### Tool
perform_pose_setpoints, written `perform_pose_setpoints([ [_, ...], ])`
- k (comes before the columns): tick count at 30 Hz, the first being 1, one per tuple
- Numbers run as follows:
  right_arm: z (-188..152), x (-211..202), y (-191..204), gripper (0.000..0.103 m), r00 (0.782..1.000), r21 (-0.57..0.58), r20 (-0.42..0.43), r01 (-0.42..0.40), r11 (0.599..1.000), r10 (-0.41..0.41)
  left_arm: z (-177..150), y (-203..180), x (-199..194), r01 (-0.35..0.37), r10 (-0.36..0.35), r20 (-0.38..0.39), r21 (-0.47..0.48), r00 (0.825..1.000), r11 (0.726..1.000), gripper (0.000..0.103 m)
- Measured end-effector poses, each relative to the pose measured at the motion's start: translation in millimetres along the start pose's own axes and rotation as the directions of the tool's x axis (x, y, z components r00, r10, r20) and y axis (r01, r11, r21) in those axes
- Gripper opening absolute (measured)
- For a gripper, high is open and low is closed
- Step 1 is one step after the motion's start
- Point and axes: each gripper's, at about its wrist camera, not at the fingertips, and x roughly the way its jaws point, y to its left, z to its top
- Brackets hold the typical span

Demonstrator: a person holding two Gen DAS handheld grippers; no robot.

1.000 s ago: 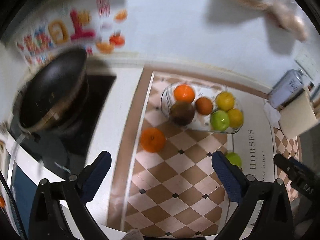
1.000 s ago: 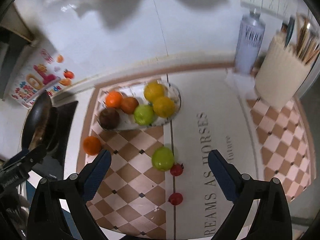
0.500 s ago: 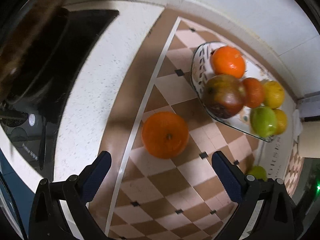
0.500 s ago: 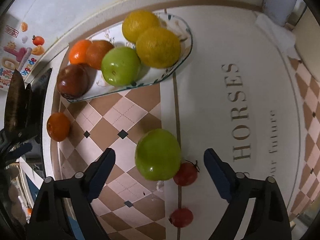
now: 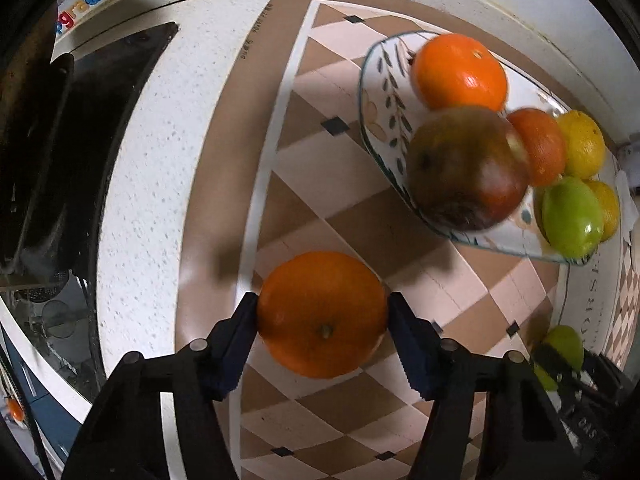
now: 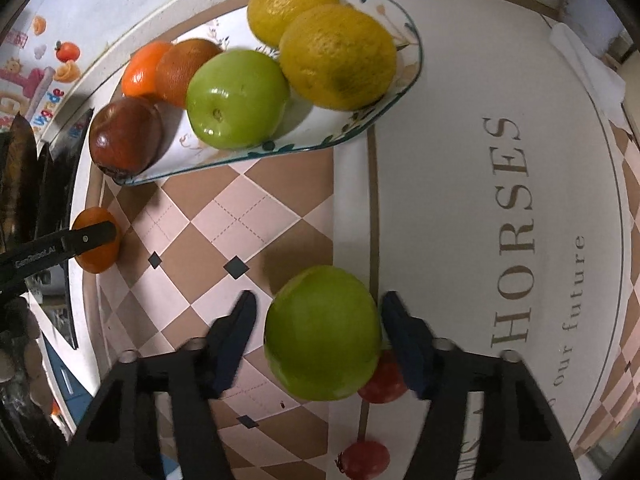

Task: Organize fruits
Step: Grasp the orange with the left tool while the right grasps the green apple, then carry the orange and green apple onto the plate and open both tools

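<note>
Down on the checkered mat (image 5: pixel 344 184), the left gripper (image 5: pixel 322 330) is closing around a loose orange (image 5: pixel 322 314); both dark blue pads are pressing against its sides, and the fruit is sitting on the mat near the pale border stripe, well short of the patterned plate (image 5: pixel 384 116). That plate is holding a second orange (image 5: pixel 460 72), a dark red apple (image 5: pixel 466 168), a reddish-orange fruit (image 5: pixel 540 144), two yellow citrus fruits (image 6: pixel 338 56) and a green apple (image 6: pixel 238 98). Meanwhile the right gripper (image 6: pixel 318 334) is straddling another green apple (image 6: pixel 322 332) lying on the mat beside the white panel lettered "HORSES" (image 6: pixel 508 232). Its right pad is touching or nearly touching the apple, while a narrow gap is showing at the left pad, so the jaws are standing only slightly wider than the fruit. A small red fruit (image 6: pixel 384 380) is resting against that apple's lower right side, and another (image 6: pixel 366 462) is lying a little nearer the camera.
</note>
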Motion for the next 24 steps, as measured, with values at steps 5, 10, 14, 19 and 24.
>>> perform_pose_setpoints([
  [5,-5.5,0.8,3.6,0.056,0.999,-0.018,-0.013,-0.032,0.999,0.031,-36.4,-17.8,-1.5,0.065,-0.064,-0.018,0.014,0.998,0.998,0.062],
  [10,-24.2,-1.9,15.6,0.056,0.999,-0.076,-0.033,-0.04,0.996,0.038,-72.3,-33.0,0.9,0.093,-0.091,-0.041,0.036,0.995,0.995,0.062],
  [14,-26.1,1.0,19.7,0.056,0.999,-0.082,-0.034,-0.04,0.996,0.037,-83.2,-42.5,3.2,0.071,-0.069,-0.027,0.065,0.997,0.995,0.062],
  [19,-31.3,6.1,34.0,0.056,1.0,-0.128,-0.022,0.013,0.992,-0.016,-85.1,-45.9,2.0,0.079,-0.078,-0.023,0.06,0.997,0.995,0.062],
  [24,-33.5,7.0,40.1,0.056,0.999,-0.098,-0.028,-0.028,0.995,0.026,-62.9,-30.0,-18.7,0.125,-0.124,-0.018,0.05,0.992,0.991,0.062],
])
